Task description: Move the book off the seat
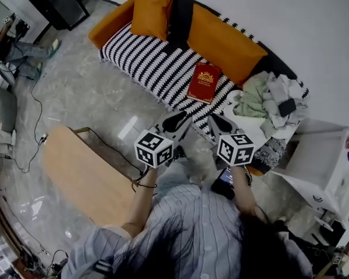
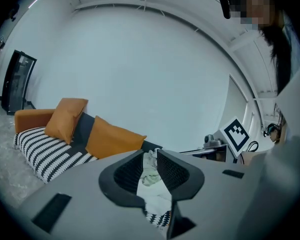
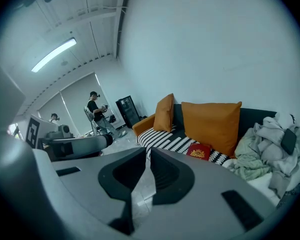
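From the head view, the red book (image 1: 204, 82) lay flat on the striped seat of the sofa (image 1: 144, 57), beside a heap of clothes (image 1: 266, 96). The left hand-held gripper (image 1: 175, 121) and right hand-held gripper (image 1: 219, 122) were held short of the sofa's edge, apart from the book.

In the left gripper view, the left hand-held gripper (image 2: 150, 170) was closed and empty, aimed at the clothes (image 2: 150, 176).

In the right gripper view, the right hand-held gripper (image 3: 148, 170) was closed on nothing, with the book (image 3: 199, 151) on the seat beyond it.
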`<state>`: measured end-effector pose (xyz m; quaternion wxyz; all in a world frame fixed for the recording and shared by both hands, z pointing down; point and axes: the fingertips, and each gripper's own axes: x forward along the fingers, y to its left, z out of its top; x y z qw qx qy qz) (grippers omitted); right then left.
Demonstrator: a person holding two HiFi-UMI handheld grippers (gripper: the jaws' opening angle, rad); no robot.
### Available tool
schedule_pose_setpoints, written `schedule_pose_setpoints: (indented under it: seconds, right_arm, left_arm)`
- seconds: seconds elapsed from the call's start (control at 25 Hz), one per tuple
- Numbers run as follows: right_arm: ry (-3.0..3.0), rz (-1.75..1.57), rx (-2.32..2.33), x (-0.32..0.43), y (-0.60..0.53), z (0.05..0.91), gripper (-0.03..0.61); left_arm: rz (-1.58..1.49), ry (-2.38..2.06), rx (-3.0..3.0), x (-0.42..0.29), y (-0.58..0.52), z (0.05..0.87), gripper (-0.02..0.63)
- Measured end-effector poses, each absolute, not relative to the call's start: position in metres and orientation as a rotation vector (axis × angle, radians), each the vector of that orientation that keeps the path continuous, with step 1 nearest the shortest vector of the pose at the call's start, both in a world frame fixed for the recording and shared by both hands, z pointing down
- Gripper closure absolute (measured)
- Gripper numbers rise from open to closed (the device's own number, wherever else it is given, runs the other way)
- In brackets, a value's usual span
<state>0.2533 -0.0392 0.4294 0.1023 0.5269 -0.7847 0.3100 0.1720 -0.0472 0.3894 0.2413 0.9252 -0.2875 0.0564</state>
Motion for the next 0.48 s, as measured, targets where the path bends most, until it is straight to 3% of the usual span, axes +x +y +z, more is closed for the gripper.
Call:
schedule_pose_setpoints:
  seconds: [0.48]
  right_arm:
    - [-2.272, 0.909, 1.61, 0.249, -0.061, 0.432, 0.54]
  left_arm:
    - [0.153, -0.754, 2.523, 0.153, -0.08, 0.396, 0.528]
